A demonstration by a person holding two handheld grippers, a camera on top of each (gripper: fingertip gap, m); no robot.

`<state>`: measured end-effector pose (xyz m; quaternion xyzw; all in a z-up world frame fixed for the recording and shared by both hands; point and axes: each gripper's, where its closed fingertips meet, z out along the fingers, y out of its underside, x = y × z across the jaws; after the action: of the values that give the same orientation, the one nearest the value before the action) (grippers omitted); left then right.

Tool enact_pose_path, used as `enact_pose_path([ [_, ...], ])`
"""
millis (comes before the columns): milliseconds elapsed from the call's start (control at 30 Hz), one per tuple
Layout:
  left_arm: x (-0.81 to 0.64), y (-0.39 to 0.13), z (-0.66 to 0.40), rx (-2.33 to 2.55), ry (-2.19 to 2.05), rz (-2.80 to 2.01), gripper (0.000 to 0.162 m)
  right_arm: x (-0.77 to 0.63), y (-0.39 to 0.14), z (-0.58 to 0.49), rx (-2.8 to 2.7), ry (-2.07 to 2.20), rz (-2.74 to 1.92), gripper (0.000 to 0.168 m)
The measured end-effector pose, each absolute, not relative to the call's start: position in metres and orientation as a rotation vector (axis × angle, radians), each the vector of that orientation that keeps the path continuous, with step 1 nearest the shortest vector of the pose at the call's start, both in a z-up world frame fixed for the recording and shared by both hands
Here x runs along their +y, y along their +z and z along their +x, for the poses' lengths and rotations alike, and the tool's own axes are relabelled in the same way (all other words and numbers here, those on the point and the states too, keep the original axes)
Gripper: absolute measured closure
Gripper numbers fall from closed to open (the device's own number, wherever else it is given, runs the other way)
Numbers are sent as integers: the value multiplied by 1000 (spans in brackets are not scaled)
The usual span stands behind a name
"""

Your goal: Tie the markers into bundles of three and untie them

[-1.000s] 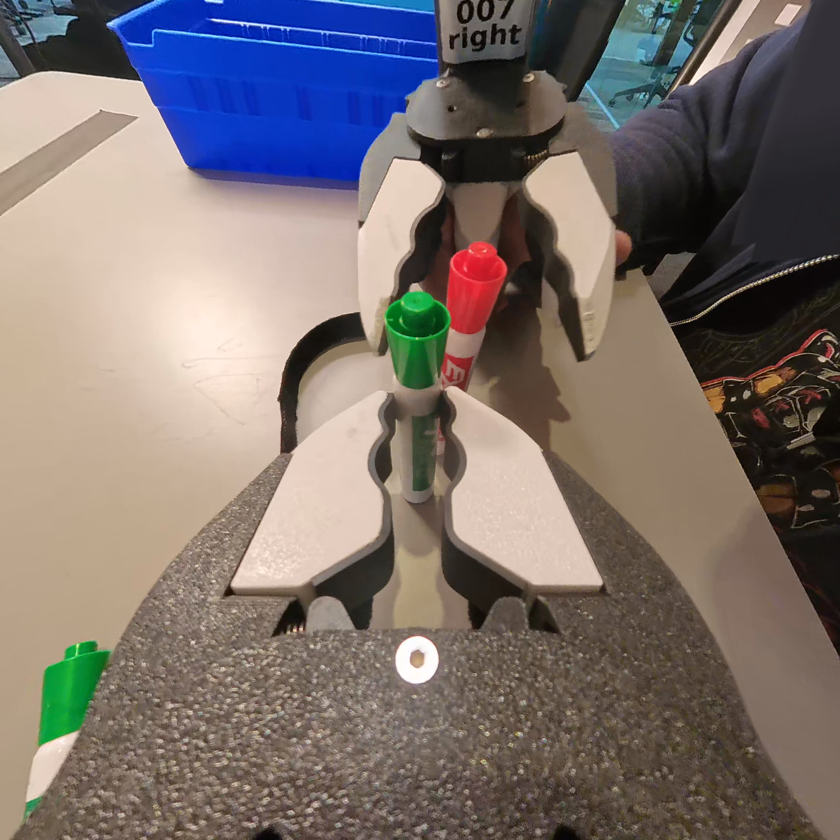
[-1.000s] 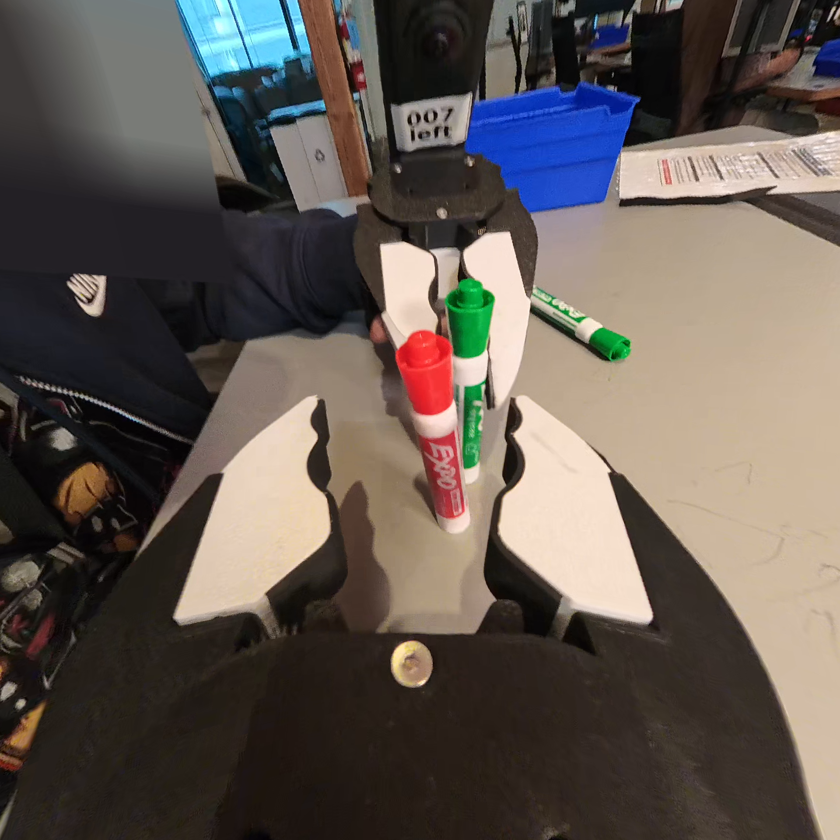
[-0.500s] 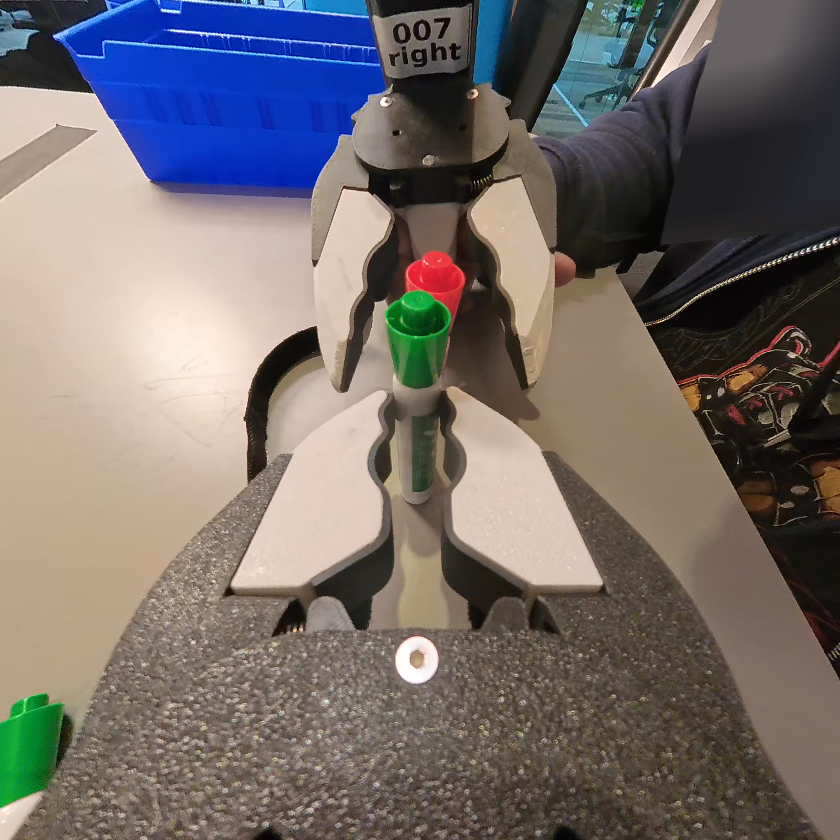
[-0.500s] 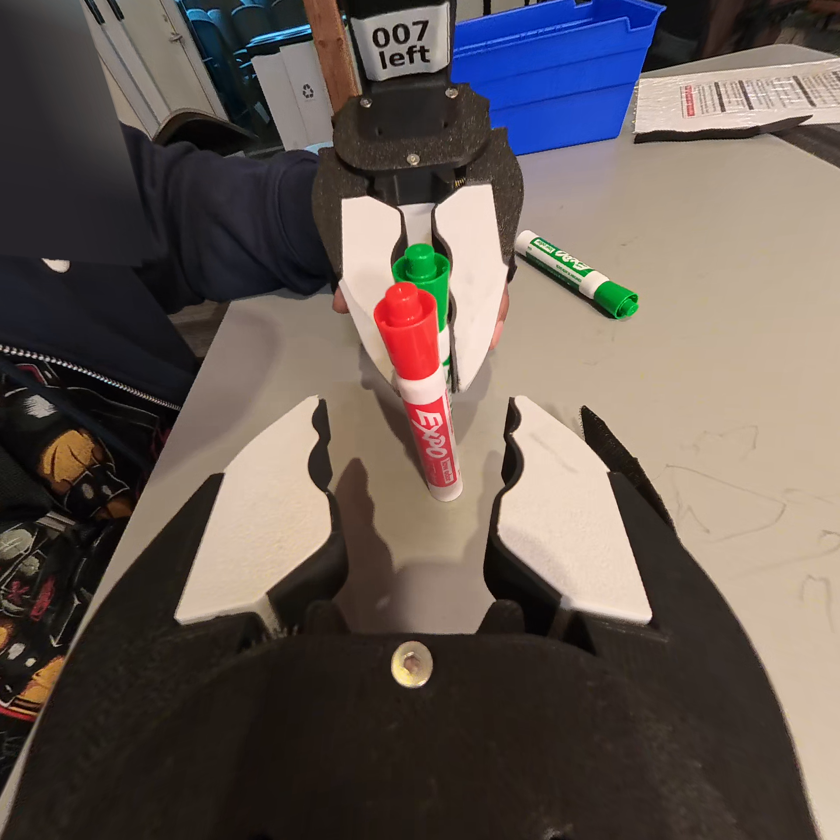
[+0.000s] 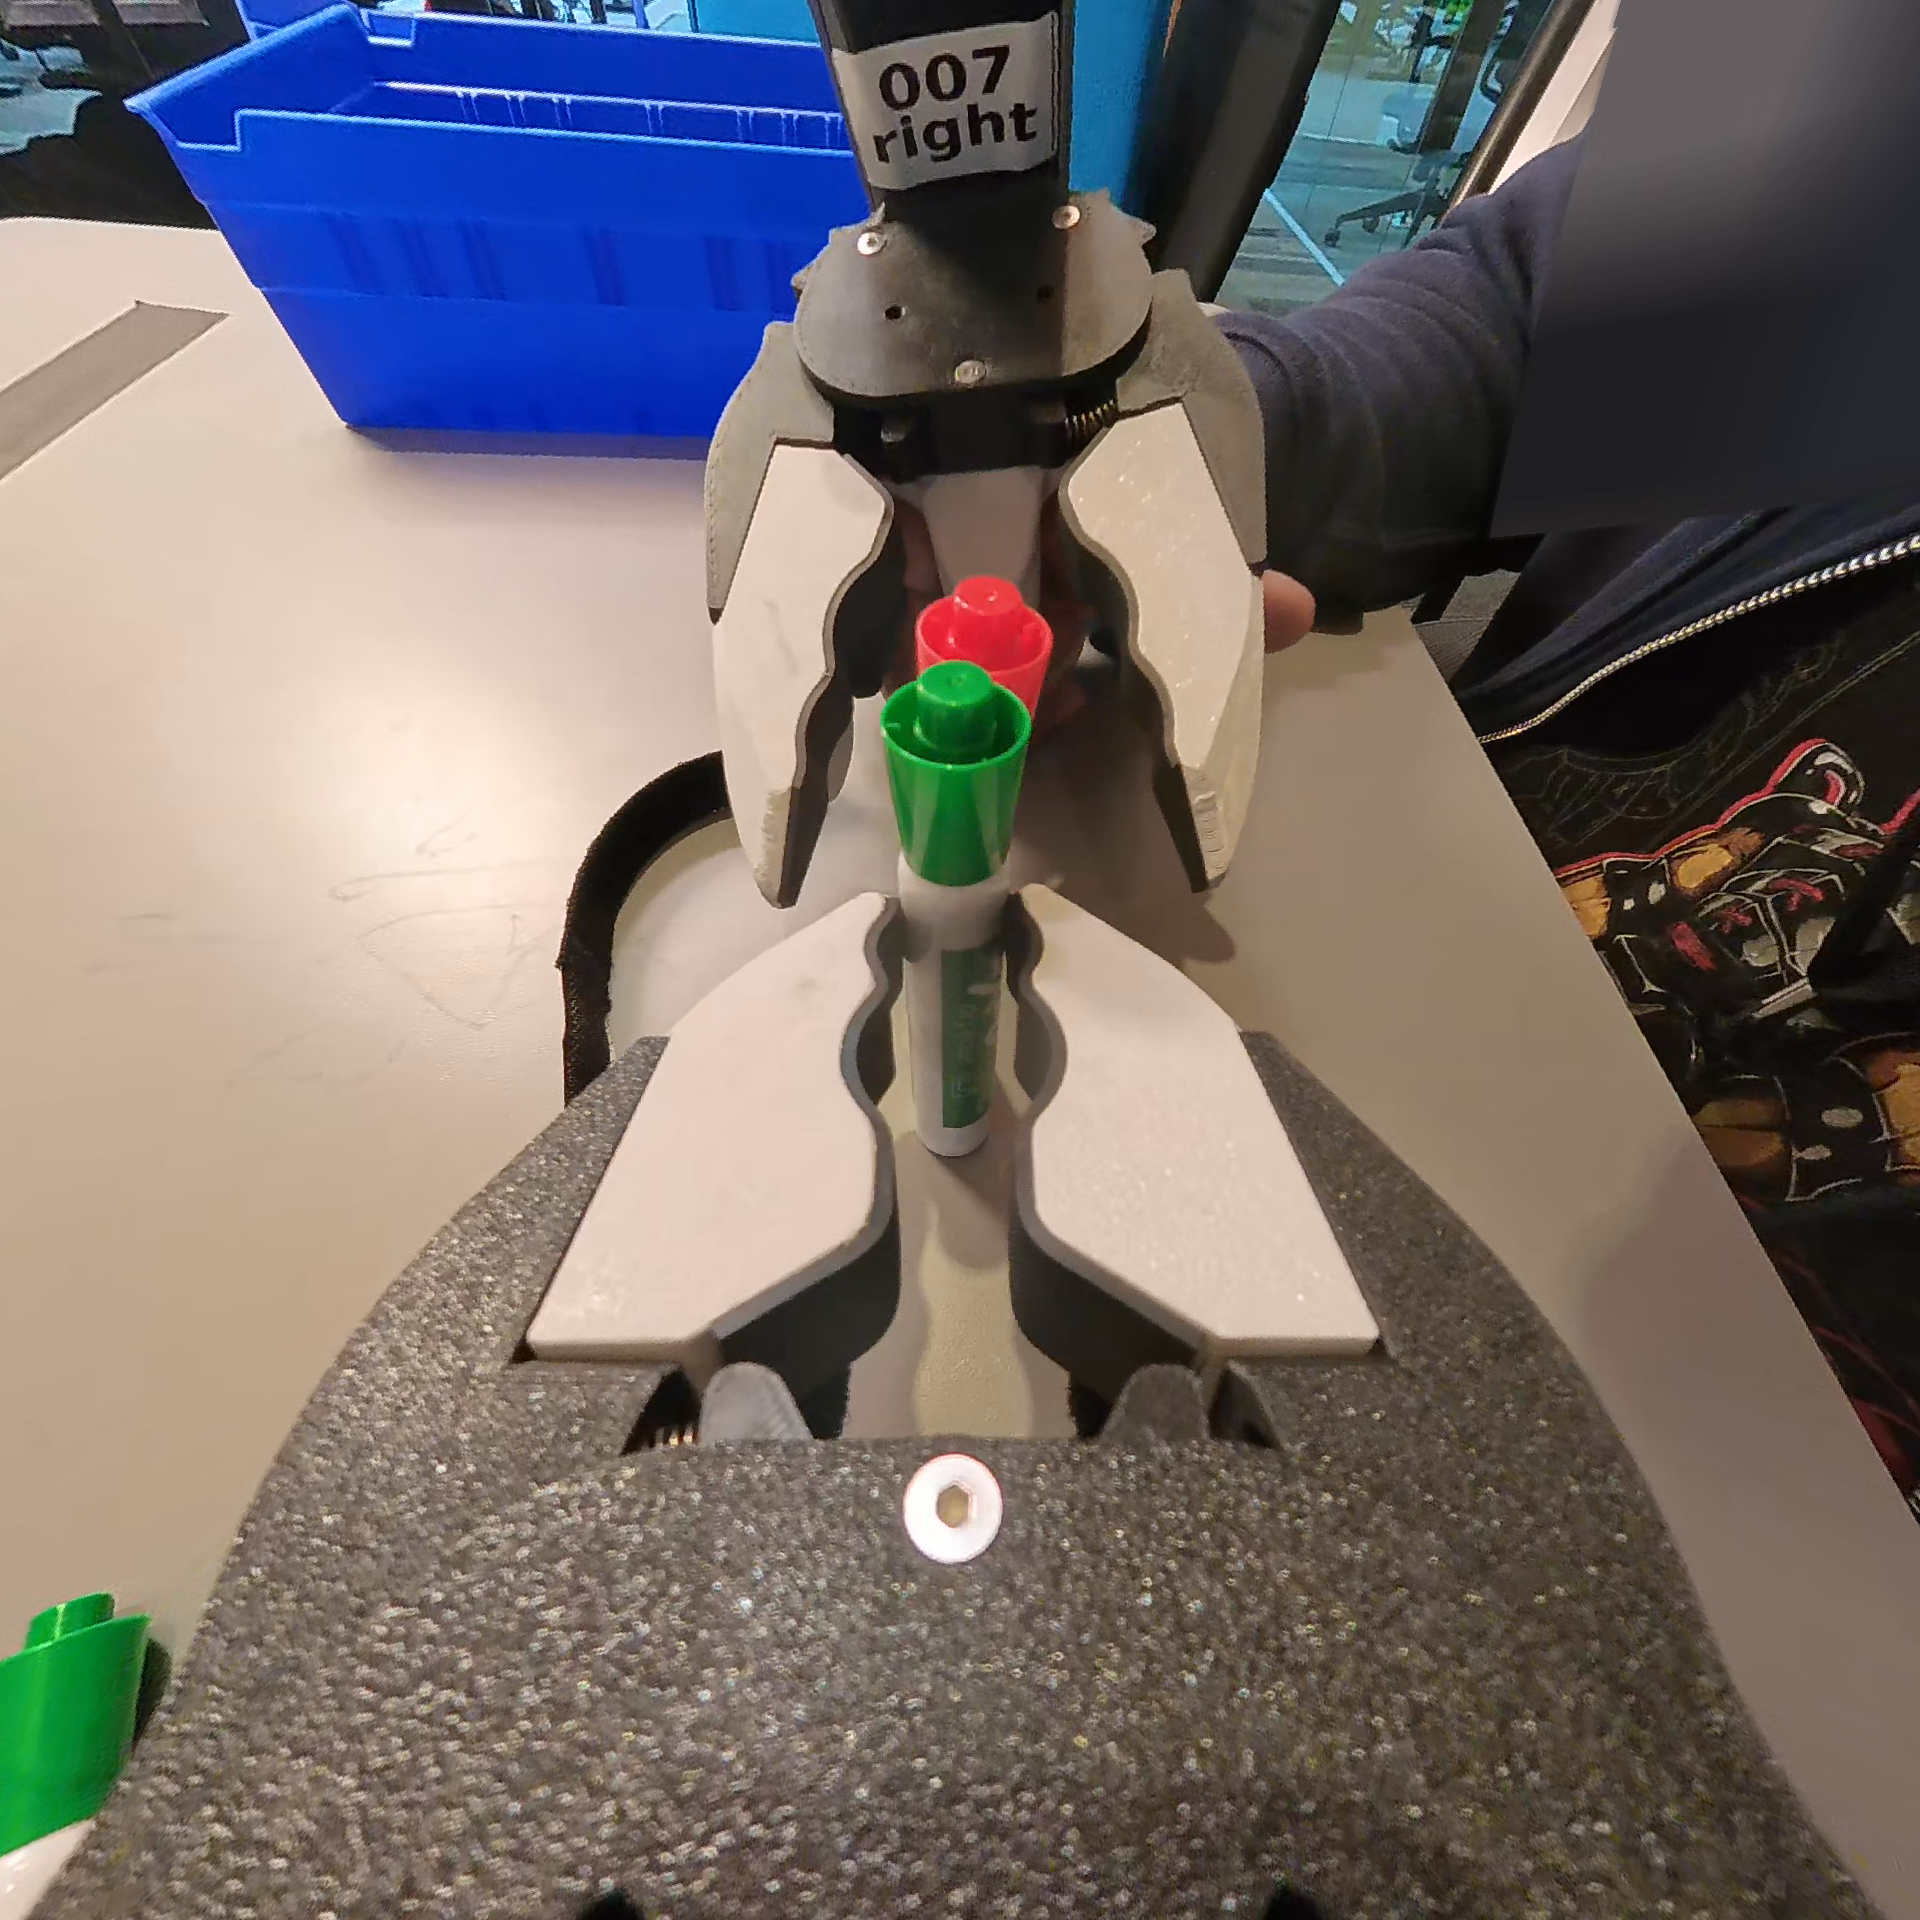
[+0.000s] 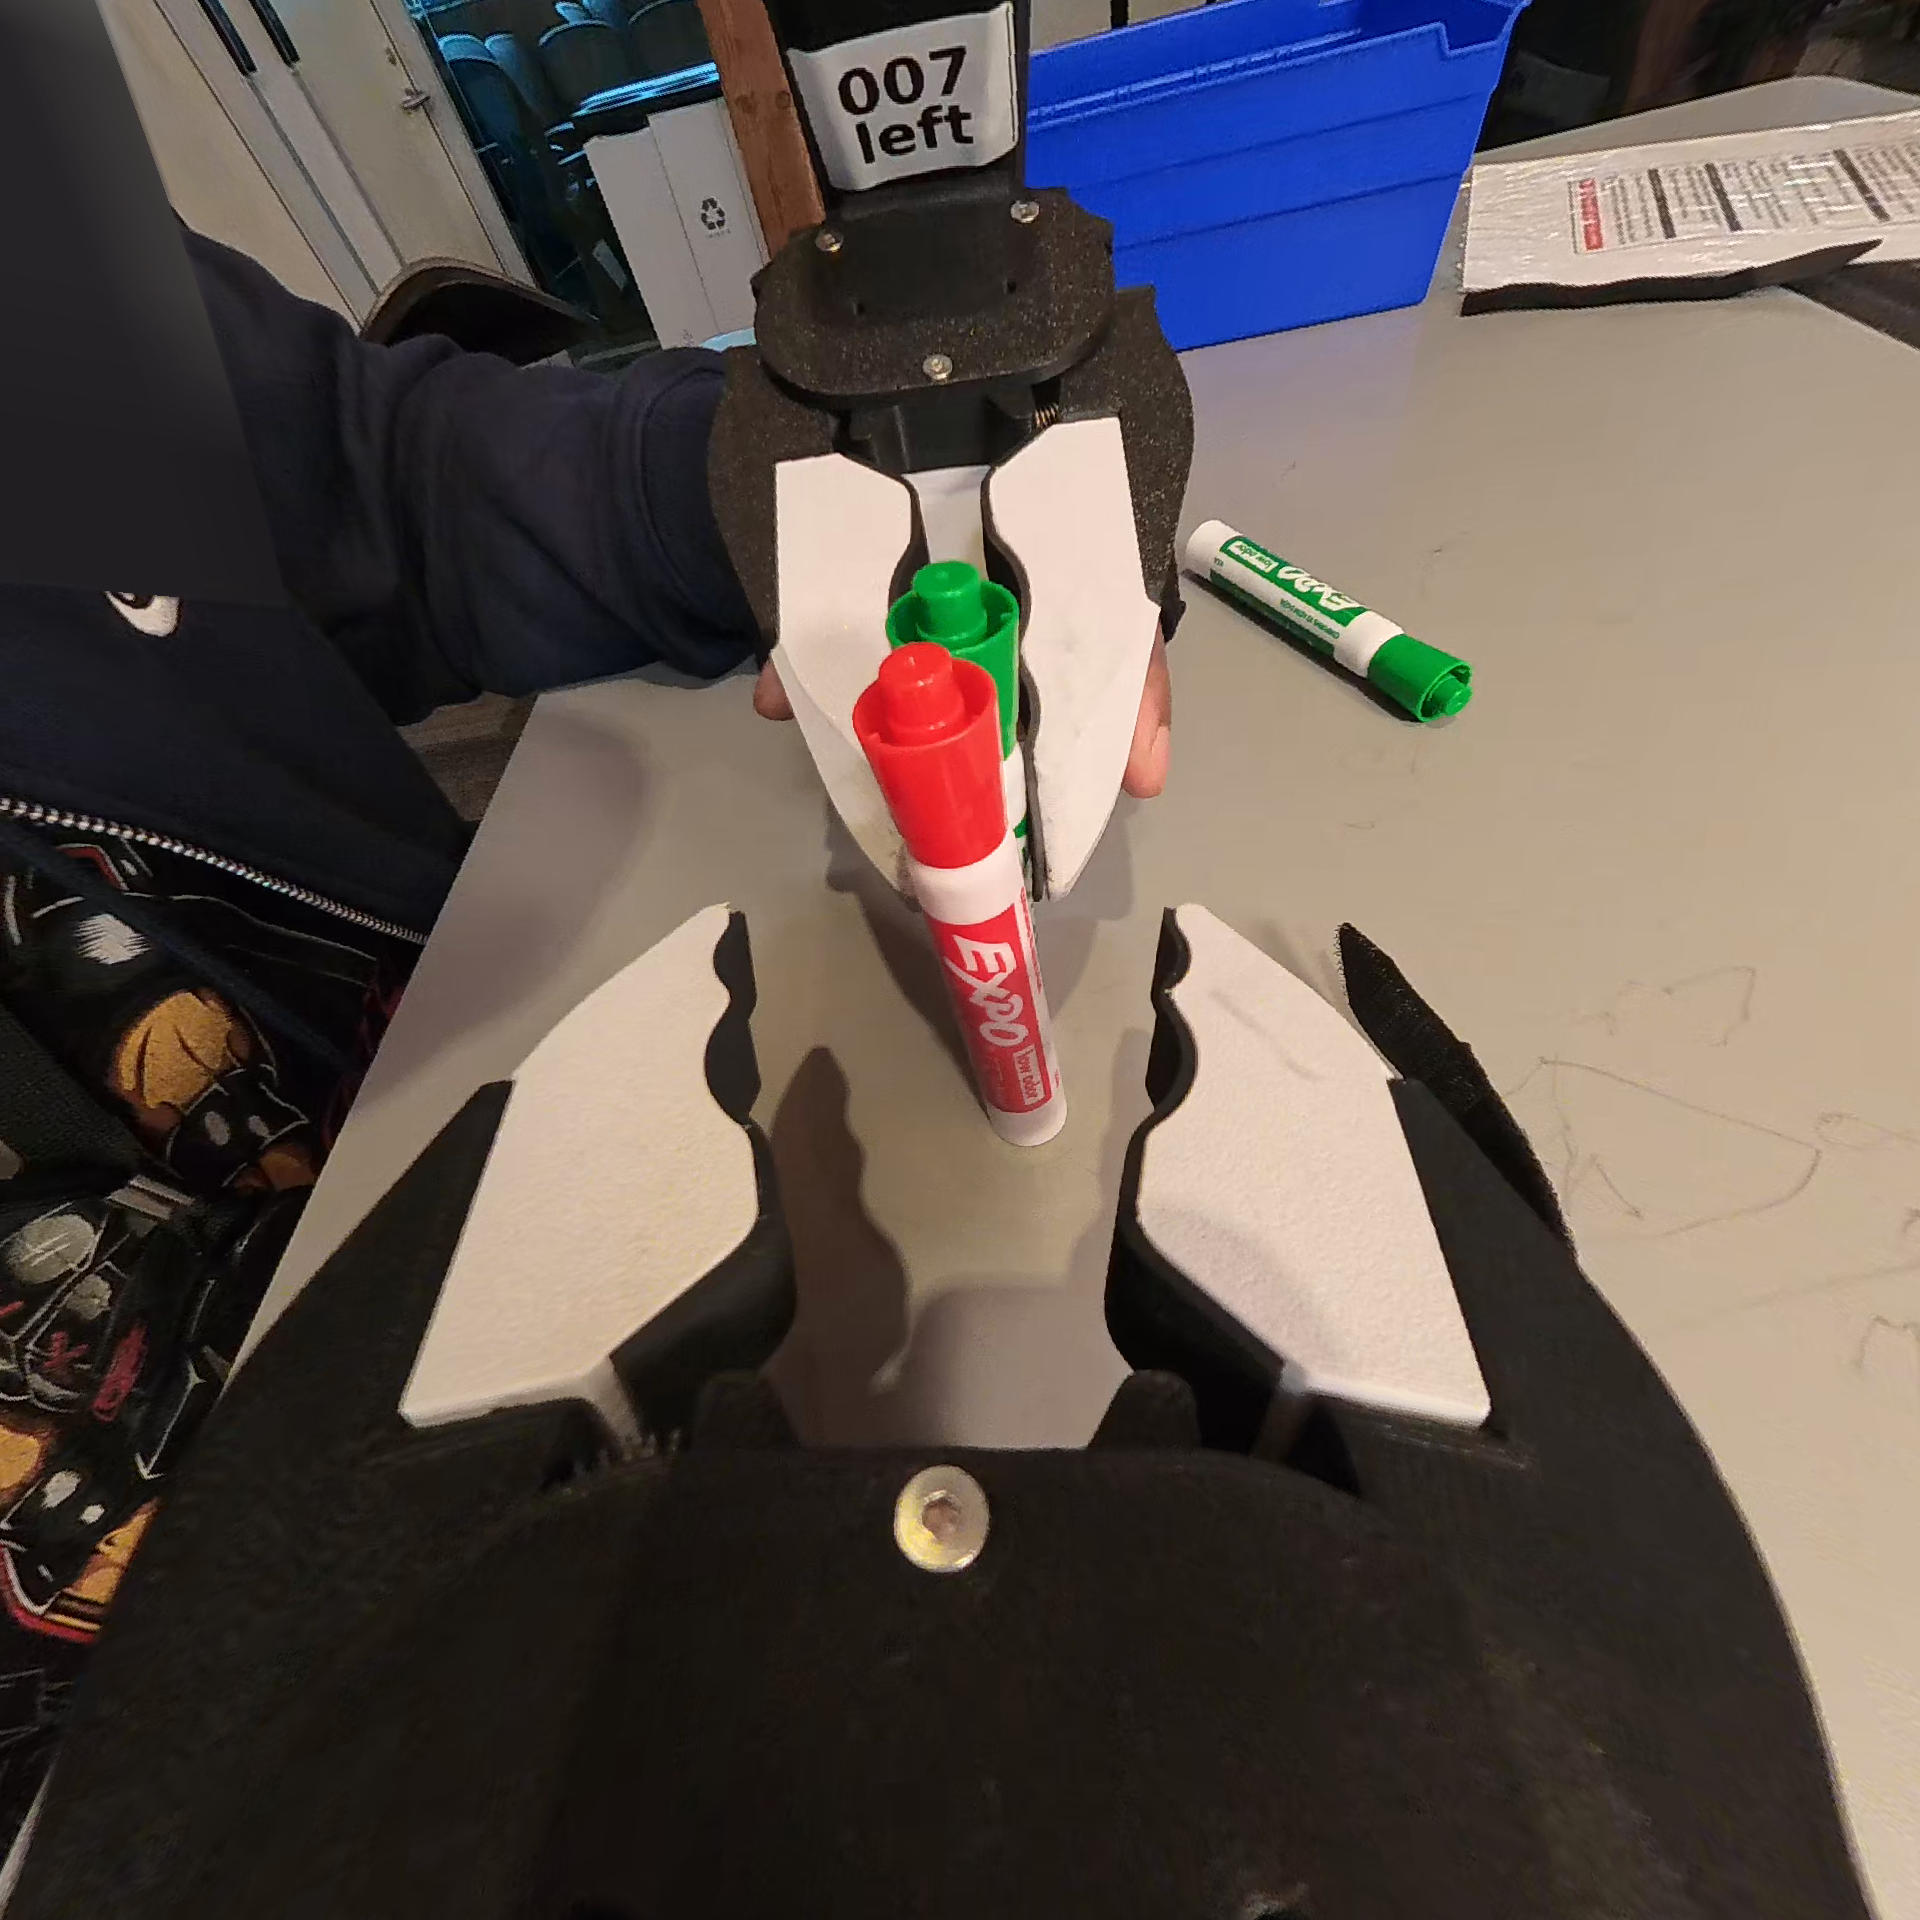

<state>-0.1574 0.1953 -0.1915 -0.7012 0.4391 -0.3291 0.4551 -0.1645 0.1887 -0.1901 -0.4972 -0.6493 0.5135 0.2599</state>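
Observation:
My left gripper [image 5: 954,925] is shut on a green marker [image 5: 956,810] that stands upright on the grey table [image 5: 312,831], cap up. A red marker [image 6: 987,987] stands on its end just past it, cap up, tilted slightly, close against the green marker [image 6: 951,623] and the left fingertips. My right gripper [image 6: 951,925] is open, with its fingers on either side of the red marker and not touching it. In the left wrist view the red marker's cap [image 5: 982,644] shows behind the green cap, between the right gripper's spread fingers [image 5: 790,665].
A second green marker [image 6: 1320,613] lies on the table beside the left gripper and also shows in the left wrist view [image 5: 62,1714]. A black strap [image 5: 592,935] curls beside the grippers. A blue bin [image 5: 499,260] and a printed sheet [image 6: 1714,208] sit farther back. The person sits at the table's edge. Left and right tips are no more than a few centimetres apart.
The two grippers have come closer together. The red marker now stands right against the held green one, between the open right fingers. The left gripper's hold is unchanged.

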Motion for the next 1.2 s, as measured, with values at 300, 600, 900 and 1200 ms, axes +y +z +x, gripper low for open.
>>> enact_pose_path([
  [300, 195, -189, -156, 1081, -819, -1705, 142, 189, -190, -164, -1758, 1391, -1348, 94],
  [600, 194, -190, -156, 1091, -822, -1711, 134, 190, -190, -164, -1754, 1402, -1350, 94],
  [900, 189, -174, -180, 1160, -727, -1684, 108, 189, -190, -164, -1753, 1409, -1348, 94],
  [1200, 235, -188, -304, 846, -247, -2026, 114, 190, -191, -165, -1754, 1409, -1356, 94],
])
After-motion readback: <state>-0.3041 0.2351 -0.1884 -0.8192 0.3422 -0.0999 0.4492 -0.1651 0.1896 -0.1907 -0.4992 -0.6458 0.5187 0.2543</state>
